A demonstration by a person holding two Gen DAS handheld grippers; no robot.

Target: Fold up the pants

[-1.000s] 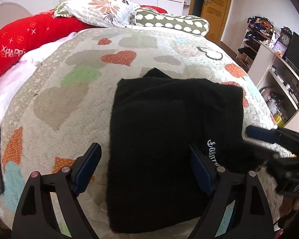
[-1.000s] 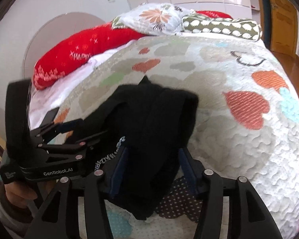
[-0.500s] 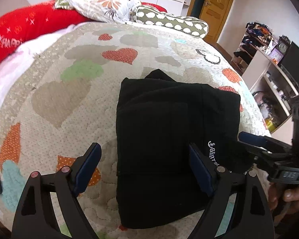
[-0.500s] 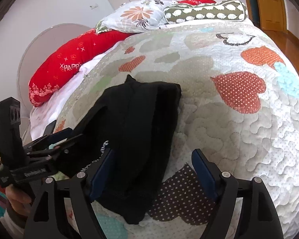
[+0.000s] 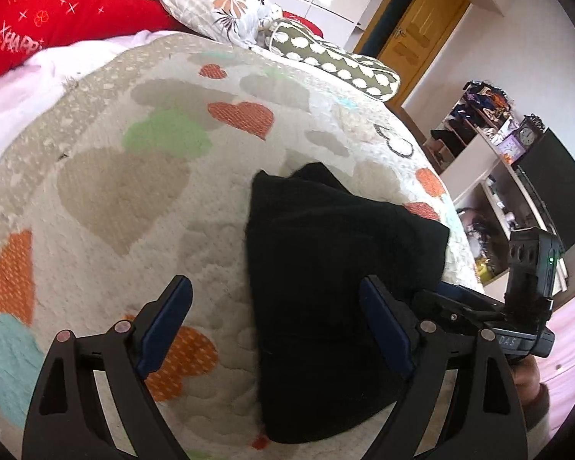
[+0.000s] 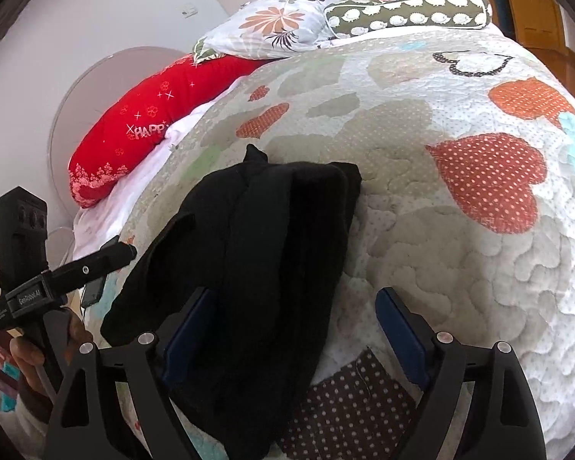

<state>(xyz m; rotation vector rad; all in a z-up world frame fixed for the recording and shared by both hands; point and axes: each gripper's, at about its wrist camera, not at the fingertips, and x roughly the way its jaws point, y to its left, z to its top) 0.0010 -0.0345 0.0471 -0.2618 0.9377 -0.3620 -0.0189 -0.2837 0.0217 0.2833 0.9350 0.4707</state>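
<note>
Black pants (image 5: 326,287) lie folded into a compact bundle on the heart-patterned quilt (image 5: 115,191), near its front edge. My left gripper (image 5: 278,322) hovers open over the bundle's left edge, with its right finger above the cloth and its left finger above bare quilt. In the right wrist view the pants (image 6: 272,268) run from the centre to the bottom. My right gripper (image 6: 295,322) is above their right side, its jaws opening. Cloth lies under the left finger, but the pads do not press it. Each gripper shows in the other's view: right gripper (image 5: 479,306), left gripper (image 6: 76,272).
A red pillow (image 5: 57,19), a floral pillow (image 5: 211,4) and a green patterned bolster (image 5: 333,65) line the head of the bed. Shelves with clutter (image 5: 498,176) and a wooden door (image 5: 414,34) stand beyond the bed's right side.
The right gripper's jaws have spread wide and no longer pinch the black cloth; the fold now rests on the bed. The left gripper has shifted left and rolled, staying open.
</note>
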